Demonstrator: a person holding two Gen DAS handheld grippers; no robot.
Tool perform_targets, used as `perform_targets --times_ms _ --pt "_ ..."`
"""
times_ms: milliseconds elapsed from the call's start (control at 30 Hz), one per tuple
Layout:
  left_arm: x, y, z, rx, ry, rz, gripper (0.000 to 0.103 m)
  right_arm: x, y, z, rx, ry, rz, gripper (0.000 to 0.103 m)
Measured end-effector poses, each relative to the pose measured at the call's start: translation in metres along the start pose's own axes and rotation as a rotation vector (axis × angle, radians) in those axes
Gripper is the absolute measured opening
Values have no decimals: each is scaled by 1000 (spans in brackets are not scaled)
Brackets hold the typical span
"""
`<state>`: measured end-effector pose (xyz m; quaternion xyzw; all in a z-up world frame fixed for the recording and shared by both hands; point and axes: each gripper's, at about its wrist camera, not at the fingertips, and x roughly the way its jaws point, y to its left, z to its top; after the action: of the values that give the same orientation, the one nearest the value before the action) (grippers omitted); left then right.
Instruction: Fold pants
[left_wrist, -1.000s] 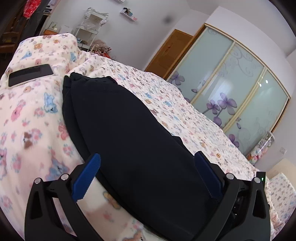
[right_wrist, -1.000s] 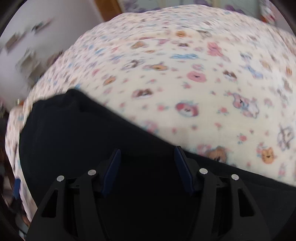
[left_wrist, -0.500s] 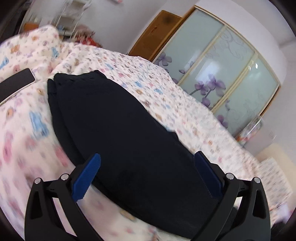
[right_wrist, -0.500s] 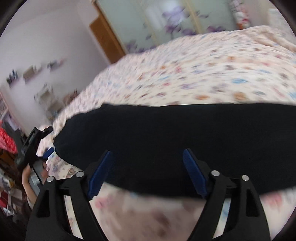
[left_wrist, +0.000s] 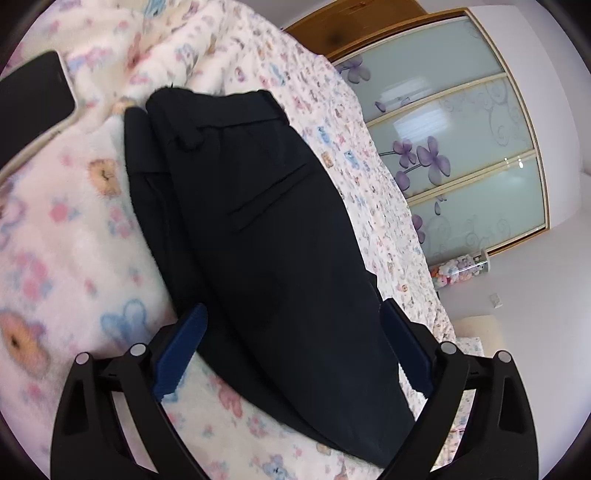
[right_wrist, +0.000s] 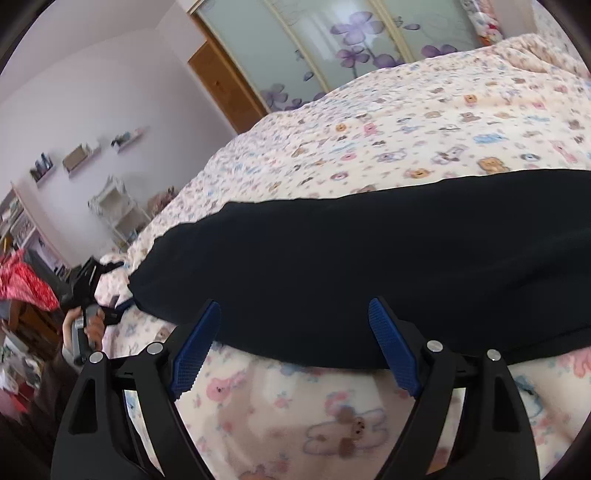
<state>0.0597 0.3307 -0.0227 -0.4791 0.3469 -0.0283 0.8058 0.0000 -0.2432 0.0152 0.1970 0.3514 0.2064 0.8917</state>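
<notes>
Black pants (left_wrist: 266, 236) lie folded lengthwise on the patterned bed cover (left_wrist: 66, 236), waistband at the far end, a back pocket slit showing. My left gripper (left_wrist: 291, 347) is open and empty, its blue pads on either side of the pants. In the right wrist view the pants (right_wrist: 388, 266) lie as a long dark band across the bed. My right gripper (right_wrist: 295, 343) is open and empty just in front of their near edge. The left gripper, held in a hand, shows at the left (right_wrist: 92, 291).
A black phone (left_wrist: 29, 107) lies on the cover left of the waistband. Glass wardrobe doors with purple flowers (left_wrist: 461, 147) and a wooden door (right_wrist: 221, 85) stand beyond the bed. White shelves (right_wrist: 118, 210) stand against the far wall.
My left gripper has moved closer along the pants toward the waistband. My right gripper has opened wider and pulled back off the pants to their near edge.
</notes>
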Motion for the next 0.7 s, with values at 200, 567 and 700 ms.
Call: perform_targets --times_ms 200,567,700 --pt "7 7 25 -44 -13 -31 73 1 -1 -6 5 19 -8 85" --pt "-14 -2 15 51 -128 109 9 4 -1 -7 -10 25 -22 85" --pt "-3 -1 10 142 -133 248 12 2 -6 -4 10 13 -25 85"
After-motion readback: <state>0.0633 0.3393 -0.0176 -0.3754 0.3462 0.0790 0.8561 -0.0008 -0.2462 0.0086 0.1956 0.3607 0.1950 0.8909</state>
